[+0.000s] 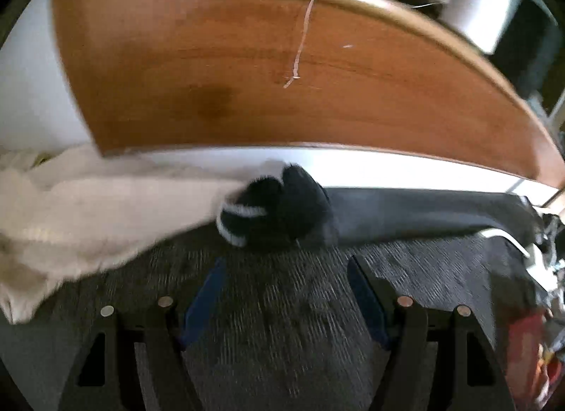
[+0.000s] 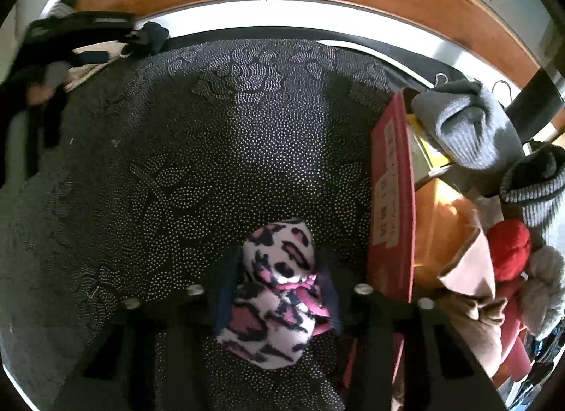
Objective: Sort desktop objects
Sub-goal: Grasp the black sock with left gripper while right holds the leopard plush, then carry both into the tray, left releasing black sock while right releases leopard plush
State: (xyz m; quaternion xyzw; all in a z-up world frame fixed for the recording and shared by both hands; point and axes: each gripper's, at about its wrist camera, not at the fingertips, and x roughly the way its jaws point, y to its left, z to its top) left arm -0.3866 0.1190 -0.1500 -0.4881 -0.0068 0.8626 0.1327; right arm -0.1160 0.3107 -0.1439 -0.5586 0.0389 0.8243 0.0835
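My right gripper (image 2: 277, 291) is shut on a rolled pink, white and black patterned sock (image 2: 275, 291) just above the dark dotted mat (image 2: 197, 149). A red box (image 2: 392, 199) at the right holds a grey sock (image 2: 466, 128), a striped sock (image 2: 536, 192), a red roll (image 2: 512, 248) and beige cloth. My left gripper (image 1: 286, 276) is open and empty above the mat (image 1: 282, 322). A dark sock roll with white stripes (image 1: 275, 213) lies just beyond its fingertips. The left gripper also shows at the far left of the right wrist view (image 2: 70, 40).
A cream cloth (image 1: 88, 213) lies on the mat at the left. A wooden headboard-like panel (image 1: 247, 75) runs along the far edge. A dark garment (image 1: 423, 213) stretches along the mat's back right. A red item (image 1: 526, 347) sits at the right edge.
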